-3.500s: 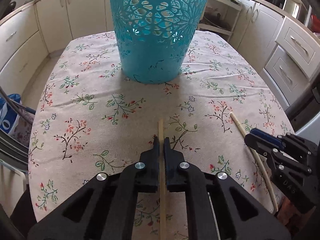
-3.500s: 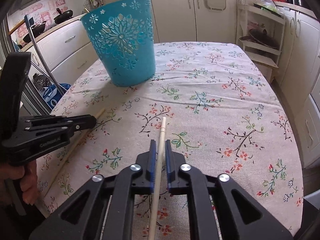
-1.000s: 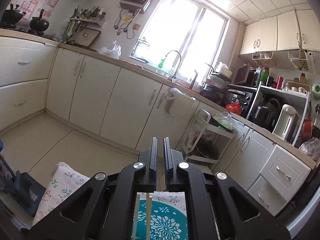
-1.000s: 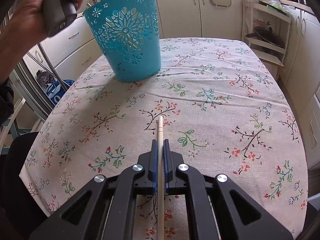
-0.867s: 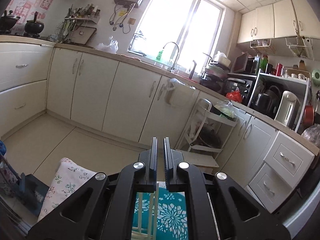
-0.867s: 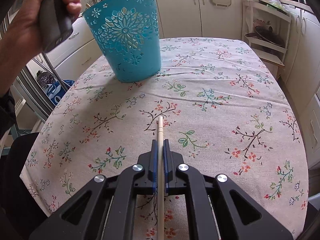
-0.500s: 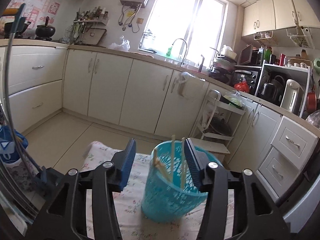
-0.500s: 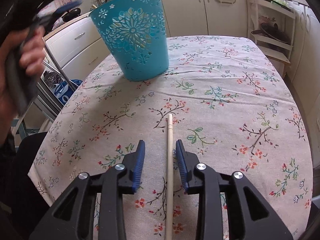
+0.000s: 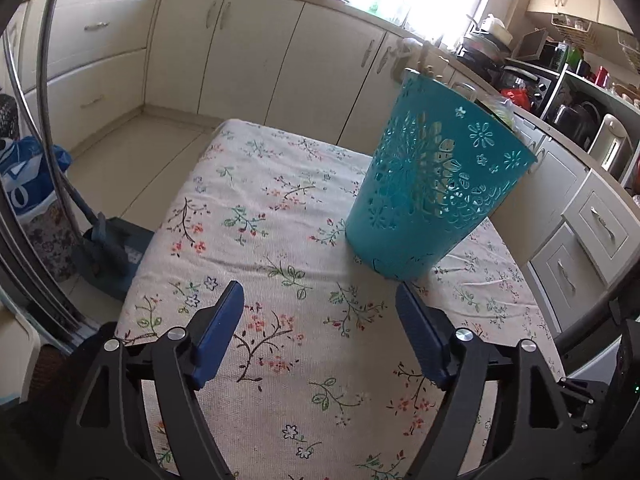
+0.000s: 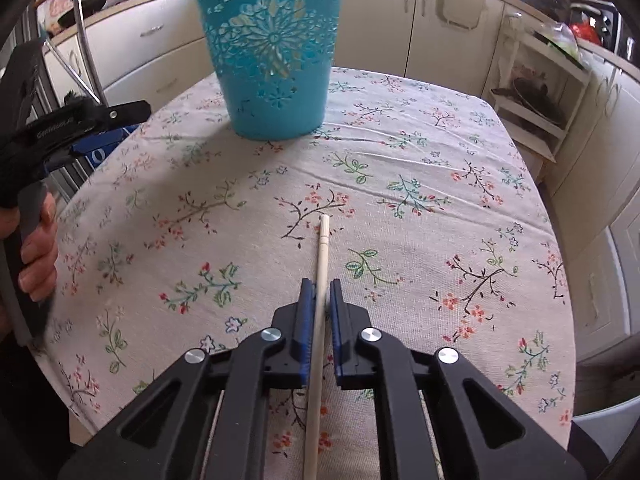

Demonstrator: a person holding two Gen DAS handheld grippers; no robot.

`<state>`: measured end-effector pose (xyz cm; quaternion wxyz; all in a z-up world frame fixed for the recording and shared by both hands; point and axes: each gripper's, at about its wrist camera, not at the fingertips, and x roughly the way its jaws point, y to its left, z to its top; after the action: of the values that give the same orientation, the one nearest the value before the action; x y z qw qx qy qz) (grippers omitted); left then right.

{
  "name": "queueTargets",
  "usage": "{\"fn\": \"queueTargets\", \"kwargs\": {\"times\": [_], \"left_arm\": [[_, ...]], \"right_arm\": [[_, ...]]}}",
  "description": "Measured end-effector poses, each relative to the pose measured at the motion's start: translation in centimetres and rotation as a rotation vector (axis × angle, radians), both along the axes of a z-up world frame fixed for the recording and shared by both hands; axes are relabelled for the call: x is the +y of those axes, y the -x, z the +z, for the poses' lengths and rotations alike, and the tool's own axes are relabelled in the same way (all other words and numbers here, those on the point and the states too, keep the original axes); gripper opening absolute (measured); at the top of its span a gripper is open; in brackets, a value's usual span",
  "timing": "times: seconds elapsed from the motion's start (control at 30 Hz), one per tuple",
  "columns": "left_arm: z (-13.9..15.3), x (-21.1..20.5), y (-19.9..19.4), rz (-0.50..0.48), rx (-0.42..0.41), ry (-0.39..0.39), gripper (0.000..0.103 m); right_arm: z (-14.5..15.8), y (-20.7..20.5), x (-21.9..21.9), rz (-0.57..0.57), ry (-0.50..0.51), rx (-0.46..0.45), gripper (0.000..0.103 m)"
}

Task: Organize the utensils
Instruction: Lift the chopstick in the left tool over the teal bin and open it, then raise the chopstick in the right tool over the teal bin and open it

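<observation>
Down from above the basket [image 9: 434, 184], the left gripper [image 9: 320, 334] is opening, nothing between its jaws. Right gripper [image 10: 321, 302] pinches a chopstick [image 10: 322, 256] low over the tablecloth [image 10: 440, 168], perhaps resting; its long shaft could swivel or snag the basket rim.

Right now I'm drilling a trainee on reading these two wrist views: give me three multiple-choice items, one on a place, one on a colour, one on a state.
1. Where does the basket stand?
A. on the floral tablecloth
B. on the floor
C. on the counter

2. What colour is the basket?
A. red
B. turquoise
C. white

3. What is between the right tool pads?
A. nothing
B. a spoon
C. a chopstick

Answers:
1 A, its base rests on the cloth in both views.
2 B, its cut-out wall is turquoise.
3 C, the pale stick runs between the closed pads.
</observation>
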<state>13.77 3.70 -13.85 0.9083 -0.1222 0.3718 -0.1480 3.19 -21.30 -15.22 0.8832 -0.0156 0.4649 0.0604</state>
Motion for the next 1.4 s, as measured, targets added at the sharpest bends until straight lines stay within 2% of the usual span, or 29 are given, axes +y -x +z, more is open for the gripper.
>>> {"fn": "queueTargets", "kwargs": {"times": [0.07, 0.1, 0.13, 0.2, 0.3, 0.47, 0.53, 0.7, 0.8, 0.9, 1.0, 1.13, 1.4], "left_arm": [[-0.6, 0.3, -0.2, 0.019, 0.030, 0.020, 0.079], [-0.8, 0.6, -0.3, 0.027, 0.038, 0.028, 0.079], [-0.9, 0.7, -0.3, 0.027, 0.043, 0.038, 0.079], [-0.9, 0.6, -0.4, 0.029, 0.051, 0.041, 0.080], [-0.9, 0.3, -0.6, 0.025, 0.057, 0.038, 0.080], [-1.0, 0.2, -0.8, 0.023, 0.064, 0.033, 0.081], [-1.0, 0.0, -0.9, 0.021, 0.065, 0.028, 0.081], [-0.9, 0.0, -0.9, 0.020, 0.064, 0.028, 0.081], [-0.9, 0.0, -0.9, 0.019, 0.062, 0.032, 0.081], [-0.9, 0.1, -0.8, 0.018, 0.060, 0.038, 0.081], [-0.9, 0.0, -0.8, 0.012, 0.061, 0.043, 0.081], [-0.9, -0.1, -0.8, 0.000, 0.061, 0.048, 0.081], [-1.0, -0.2, -0.9, -0.002, 0.067, 0.047, 0.081]], "right_arm": [[0.0, 0.2, -1.1, -0.022, -0.100, 0.025, 0.006], [-0.2, 0.1, -2.3, -0.041, -0.237, 0.055, 0.006], [-0.5, 0.0, -3.9, -0.067, -0.415, 0.084, 0.006], [-0.4, 0.0, -5.6, -0.108, -0.588, 0.088, 0.006], [1.2, -0.1, -6.7, -0.104, -0.736, 0.052, 0.006], [6.8, -1.3, -6.7, -0.061, -0.847, -0.090, 0.006], [9.7, -2.6, -6.4, -0.046, -0.839, -0.174, 0.006], [16.8, -8.5, -3.8, -0.037, -0.720, -0.397, 0.006], [19.1, -12.8, -2.6, -0.071, -0.668, -0.493, 0.006], [20.1, -16.6, -1.7, -0.114, -0.600, -0.565, 0.006], [19.4, -19.7, -1.2, -0.152, -0.537, -0.564, 0.006], [17.7, -22.3, -0.6, -0.163, -0.470, -0.515, 0.006], [15.2, -22.8, 0.4, -0.124, -0.392, -0.423, 0.006]]}}
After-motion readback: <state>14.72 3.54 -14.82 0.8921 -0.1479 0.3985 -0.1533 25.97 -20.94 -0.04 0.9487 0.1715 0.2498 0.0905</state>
